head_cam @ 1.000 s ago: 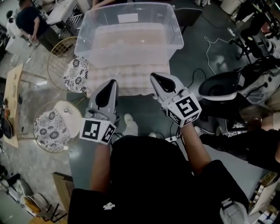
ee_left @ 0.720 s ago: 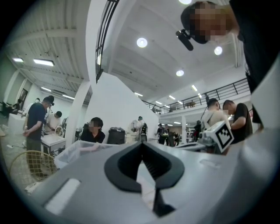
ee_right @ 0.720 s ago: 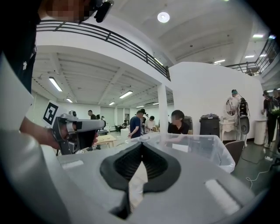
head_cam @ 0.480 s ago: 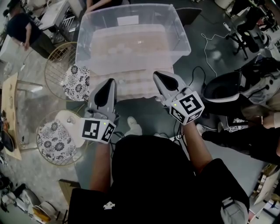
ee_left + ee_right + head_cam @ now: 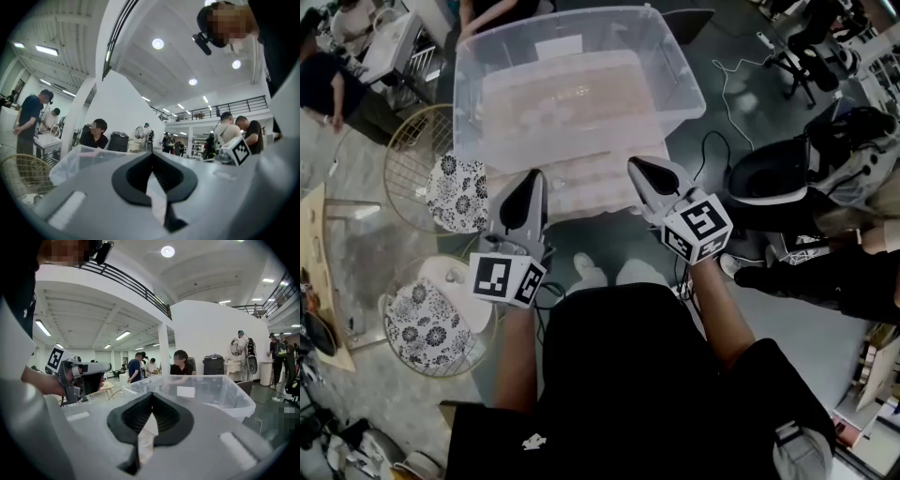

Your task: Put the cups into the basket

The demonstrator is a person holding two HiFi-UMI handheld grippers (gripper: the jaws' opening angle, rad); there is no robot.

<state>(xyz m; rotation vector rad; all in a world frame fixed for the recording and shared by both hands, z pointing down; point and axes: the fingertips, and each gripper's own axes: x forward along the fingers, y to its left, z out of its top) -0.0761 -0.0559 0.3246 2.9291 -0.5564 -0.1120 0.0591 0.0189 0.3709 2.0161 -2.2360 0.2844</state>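
**A:** What has changed since a second ago?

**B:** Both tongs have drawn nearer the clear tub. Their tips now lie just short of its near wall, where a wider strip of cloth showed between them before. The two wire seats at the left have also slid lower in the head view.

**A:** Start at the left, then.

**B:** The upper wire seat, with a flowered cushion, stands on the floor beside the left end of the counter. The lower wire seat is well apart from it, nearer the person.

**A:** And the left tongs?

**B:** The left tongs point level toward the tub. Their own view shows the dark pads pressed together with nothing between them.

**A:** Where is the tub?

**B:** It stands upright on the cloth-covered counter, open on top, straight ahead of both tips. I cannot pick out the cups for sure. The tub's floor and the cloth are both pale and blurred.

**A:** And the right side?

**B:** The right tongs are closed too and hold nothing. They tip slightly downward, and the tip is near the tub's front right corner. Further right, a black office chair stands on the floor, clear of the counter.
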